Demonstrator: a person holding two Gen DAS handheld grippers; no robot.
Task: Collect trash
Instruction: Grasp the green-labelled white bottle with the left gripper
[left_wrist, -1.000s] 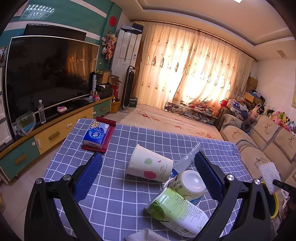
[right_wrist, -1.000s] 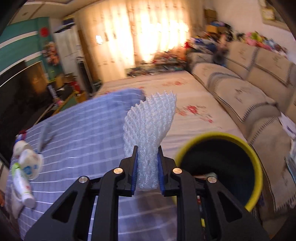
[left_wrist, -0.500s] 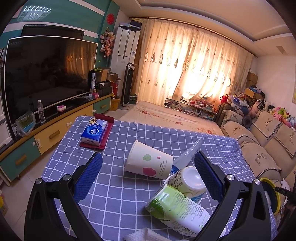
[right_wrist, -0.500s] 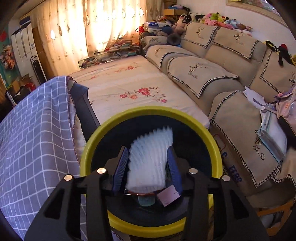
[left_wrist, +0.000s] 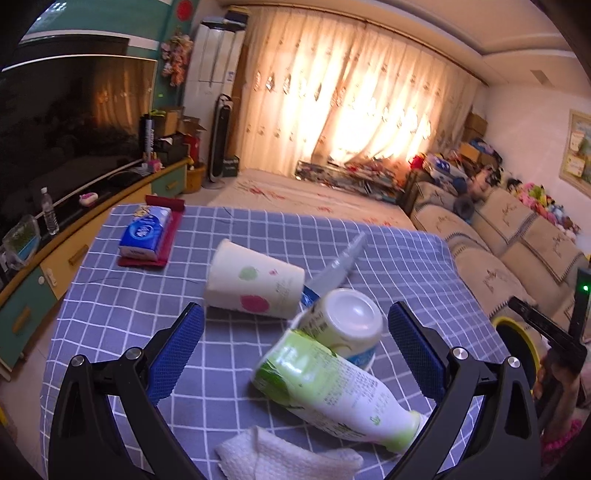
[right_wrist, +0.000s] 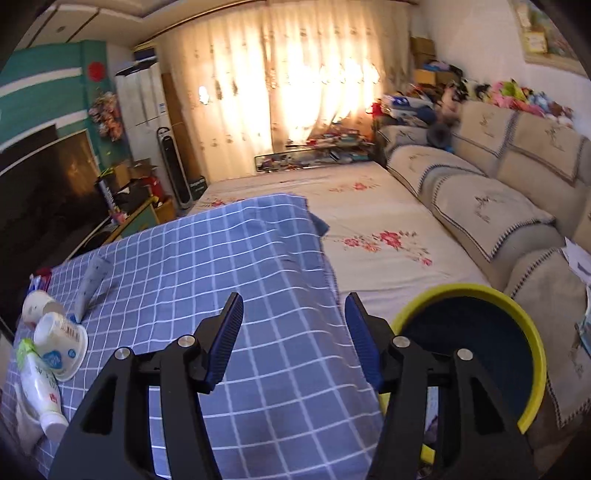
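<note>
Jaws spread wide and empty, the left gripper (left_wrist: 295, 347) hovers over a green-and-white plastic bottle (left_wrist: 332, 384) lying on the checked-cloth surface (left_wrist: 129, 302), touching an overturned white yogurt tub (left_wrist: 343, 328). Beyond lie a tipped paper cup (left_wrist: 255, 284), a clear wrapper (left_wrist: 340, 266) and, nearest the camera, a crumpled paper towel (left_wrist: 284, 458). The right gripper (right_wrist: 295, 332), also wide open and empty, hangs above the surface's edge, beside the yellow-rimmed trash bin (right_wrist: 532, 332).

A: How's my light?
B: Strong backlight through the curtains (left_wrist: 354, 110), blown out at centre in both views. TV (left_wrist: 66, 125) side is dim.
A: Sharpness?
B: Soft motion blur throughout. Heavy fisheye bend and black vignette at my corners.
</note>
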